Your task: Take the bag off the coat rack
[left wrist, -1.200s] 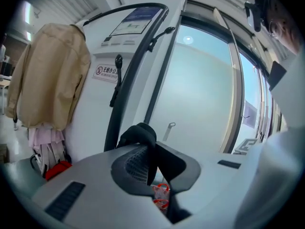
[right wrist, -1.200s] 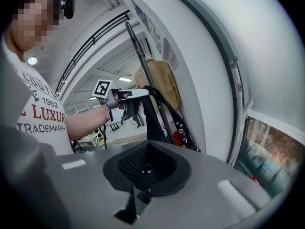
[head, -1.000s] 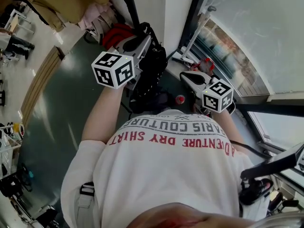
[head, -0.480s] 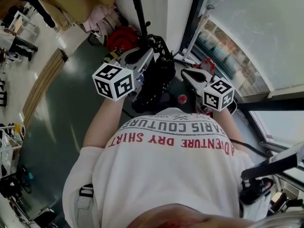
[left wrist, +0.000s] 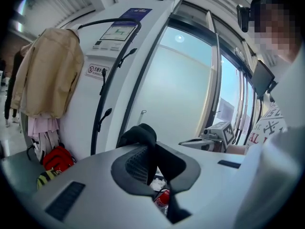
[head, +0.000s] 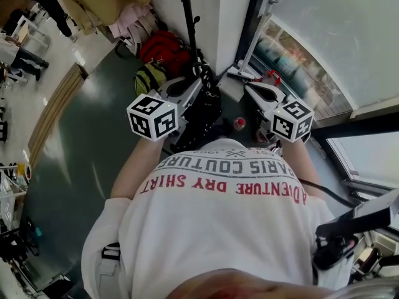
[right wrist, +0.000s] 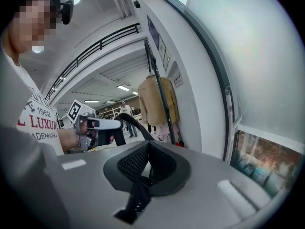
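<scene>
The bag (head: 202,112) is suspended between the two grippers, just beyond the person's chest and above the dark green floor (head: 81,142). It is located near the black pole of the coat rack (head: 187,17), on the near side of it. The bag is black and made of soft, slack material, so its body is seen crumpled and folded rather than flat. Its straps are of black webbing.

The left hand-held gripper (head: 196,85) is closed down to a narrow gap on one strap (left wrist: 143,136). This strap is seen bunched into a fold above the pads, and no rack hook is engaged by it in the left gripper view. The right hand-held gripper (head: 248,87) is likewise clamped on a second strap (right wrist: 129,121). That strap is led up and to the left from the jaws, and small metal rivets are visible on the length below them.

A beige coat (left wrist: 50,75) is hung at the top left of the rack. A red bag (head: 163,47) and a yellow-green bag (head: 146,76) are placed on the floor at the far side, by the rack's base.
</scene>
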The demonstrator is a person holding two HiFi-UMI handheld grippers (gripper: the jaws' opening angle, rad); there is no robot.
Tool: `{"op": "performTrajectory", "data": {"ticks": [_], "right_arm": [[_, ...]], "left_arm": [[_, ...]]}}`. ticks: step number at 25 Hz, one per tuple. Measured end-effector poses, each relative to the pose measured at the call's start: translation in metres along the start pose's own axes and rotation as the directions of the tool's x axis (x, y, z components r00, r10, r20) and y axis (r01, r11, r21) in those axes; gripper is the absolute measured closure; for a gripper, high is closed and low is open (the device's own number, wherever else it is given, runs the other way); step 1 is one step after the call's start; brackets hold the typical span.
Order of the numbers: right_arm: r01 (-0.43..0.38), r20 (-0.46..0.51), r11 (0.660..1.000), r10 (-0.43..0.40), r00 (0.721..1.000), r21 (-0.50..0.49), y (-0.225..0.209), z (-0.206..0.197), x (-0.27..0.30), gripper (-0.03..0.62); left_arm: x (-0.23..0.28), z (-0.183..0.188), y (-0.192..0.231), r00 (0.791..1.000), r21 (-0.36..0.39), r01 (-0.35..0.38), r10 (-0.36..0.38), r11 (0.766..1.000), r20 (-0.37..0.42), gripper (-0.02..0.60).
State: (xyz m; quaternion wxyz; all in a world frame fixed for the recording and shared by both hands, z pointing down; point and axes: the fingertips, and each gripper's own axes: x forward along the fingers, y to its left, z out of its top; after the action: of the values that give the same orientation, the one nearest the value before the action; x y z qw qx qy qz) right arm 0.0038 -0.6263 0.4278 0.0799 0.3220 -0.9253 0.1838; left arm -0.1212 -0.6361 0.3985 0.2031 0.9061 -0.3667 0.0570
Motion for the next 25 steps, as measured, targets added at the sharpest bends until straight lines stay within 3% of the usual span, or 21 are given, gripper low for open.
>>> {"op": "performTrajectory", "data": {"ticks": [5,12,19,25], "right_arm": [[-0.009,0.023,1.0,0.01,1.0,-0.021,0.039,-0.009,-0.018,0.592],[-0.057,0.024,0.996,0.059,0.998,-0.075,0.101,0.013,-0.061,0.592],[-0.119,0.014,0.982,0.122,0.992,-0.144,0.172,-0.038,-0.167,0.592],[-0.128,-0.022,0.985,0.126,0.992,-0.118,0.216,-0.103,-0.283,0.592]], "left_arm": [[-0.035,-0.02,-0.03,1.0,0.02,-0.001,0.001,1.0,0.005,0.563],[-0.095,-0.006,-0.094,0.997,0.03,-0.016,0.014,0.999,0.07,0.563],[-0.153,-0.053,-0.202,0.984,0.04,-0.078,0.07,0.996,0.163,0.563],[-0.196,-0.111,-0.306,0.969,0.016,-0.166,0.16,0.986,0.191,0.563]]}}
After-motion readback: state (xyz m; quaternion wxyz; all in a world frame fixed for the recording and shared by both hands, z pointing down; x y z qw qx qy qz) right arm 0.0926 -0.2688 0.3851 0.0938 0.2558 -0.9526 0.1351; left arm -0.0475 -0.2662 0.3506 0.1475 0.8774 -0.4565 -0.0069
